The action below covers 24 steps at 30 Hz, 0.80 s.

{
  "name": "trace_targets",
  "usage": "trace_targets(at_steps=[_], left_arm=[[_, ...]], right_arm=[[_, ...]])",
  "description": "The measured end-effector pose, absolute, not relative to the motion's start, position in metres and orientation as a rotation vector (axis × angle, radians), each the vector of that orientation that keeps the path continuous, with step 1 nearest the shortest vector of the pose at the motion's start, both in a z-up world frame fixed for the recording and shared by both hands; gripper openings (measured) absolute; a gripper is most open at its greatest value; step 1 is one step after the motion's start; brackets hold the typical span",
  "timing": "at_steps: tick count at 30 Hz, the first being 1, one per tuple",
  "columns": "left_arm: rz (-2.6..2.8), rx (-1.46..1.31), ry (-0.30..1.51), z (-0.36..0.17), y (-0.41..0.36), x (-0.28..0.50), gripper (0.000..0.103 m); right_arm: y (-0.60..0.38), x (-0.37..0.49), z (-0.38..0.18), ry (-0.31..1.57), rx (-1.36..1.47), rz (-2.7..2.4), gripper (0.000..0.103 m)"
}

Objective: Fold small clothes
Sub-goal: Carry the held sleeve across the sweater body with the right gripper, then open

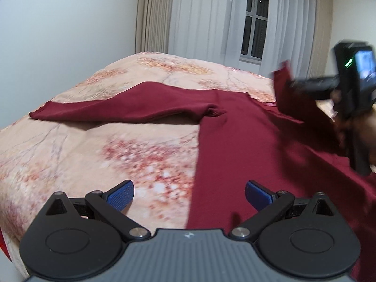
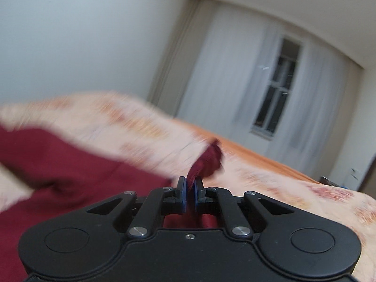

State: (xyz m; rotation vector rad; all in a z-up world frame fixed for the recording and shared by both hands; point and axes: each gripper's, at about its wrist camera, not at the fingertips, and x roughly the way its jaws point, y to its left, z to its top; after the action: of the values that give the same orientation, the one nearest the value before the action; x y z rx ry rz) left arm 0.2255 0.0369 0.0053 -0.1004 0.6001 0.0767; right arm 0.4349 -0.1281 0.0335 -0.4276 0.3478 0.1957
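Observation:
A dark red long-sleeved top lies spread on the bed, one sleeve stretched flat to the left. My left gripper hovers open over the top's near left edge, nothing between its blue pads. At the right of the left wrist view, my right gripper is shut on the other sleeve and holds it lifted off the bed. In the right wrist view the right gripper pinches a bunch of red cloth that sticks up past the fingertips; the picture is blurred by motion.
The bed has a beige and pink flowered cover. A white wall stands to the left; curtains and a window are behind the bed. A person's hand holds the right gripper's handle.

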Motion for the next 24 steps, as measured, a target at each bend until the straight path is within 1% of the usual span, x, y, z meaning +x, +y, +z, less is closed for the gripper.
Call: trace_targets(at_steps=[3,5,6,7,8,9,10,11,13,15,16,17,20,24], left_arm=[[0.091,-0.101,0.598,-0.001,0.043,0.223,0.103],[0.099,-0.096,0.591,-0.005,0.044,0.222,0.103],[0.100,-0.092,0.586,-0.006,0.044,0.221,0.103],[0.102,-0.087,0.581,-0.007,0.044,0.221,0.103],[0.105,-0.081,0.577,-0.008,0.043,0.220,0.103],[0.108,-0.075,0.572,-0.009,0.042,0.220,0.103],[0.112,-0.067,0.570,-0.010,0.040,0.220,0.103],[0.116,-0.061,0.570,-0.011,0.039,0.220,0.103],[0.118,-0.052,0.566,-0.012,0.037,0.219,0.103],[0.117,-0.039,0.566,-0.013,0.037,0.218,0.103],[0.117,-0.033,0.567,-0.014,0.036,0.218,0.103],[0.118,-0.028,0.568,-0.014,0.035,0.218,0.103],[0.129,-0.024,0.574,-0.013,0.033,0.219,0.103],[0.129,-0.039,0.579,-0.010,0.033,0.220,0.103]], right_arm=[[-0.105,0.434,0.007,0.400,-0.515,0.220,0.008],[-0.104,0.432,-0.002,0.426,-0.528,0.236,0.012],[-0.101,0.430,-0.004,0.430,-0.533,0.247,0.017],[-0.099,0.430,-0.006,0.433,-0.541,0.261,0.028],[-0.097,0.429,-0.005,0.433,-0.542,0.275,0.035],[-0.097,0.425,-0.004,0.429,-0.538,0.294,0.053],[-0.099,0.421,-0.002,0.424,-0.534,0.307,0.067],[-0.096,0.421,-0.003,0.421,-0.530,0.320,0.072],[-0.102,0.413,0.005,0.421,-0.517,0.353,0.089],[-0.114,0.405,0.013,0.404,-0.499,0.361,0.098],[-0.122,0.401,0.019,0.395,-0.488,0.358,0.101],[-0.132,0.398,0.024,0.388,-0.473,0.355,0.102],[-0.168,0.395,0.039,0.384,-0.427,0.324,0.102],[-0.223,0.406,0.042,0.410,-0.356,0.203,0.102]])
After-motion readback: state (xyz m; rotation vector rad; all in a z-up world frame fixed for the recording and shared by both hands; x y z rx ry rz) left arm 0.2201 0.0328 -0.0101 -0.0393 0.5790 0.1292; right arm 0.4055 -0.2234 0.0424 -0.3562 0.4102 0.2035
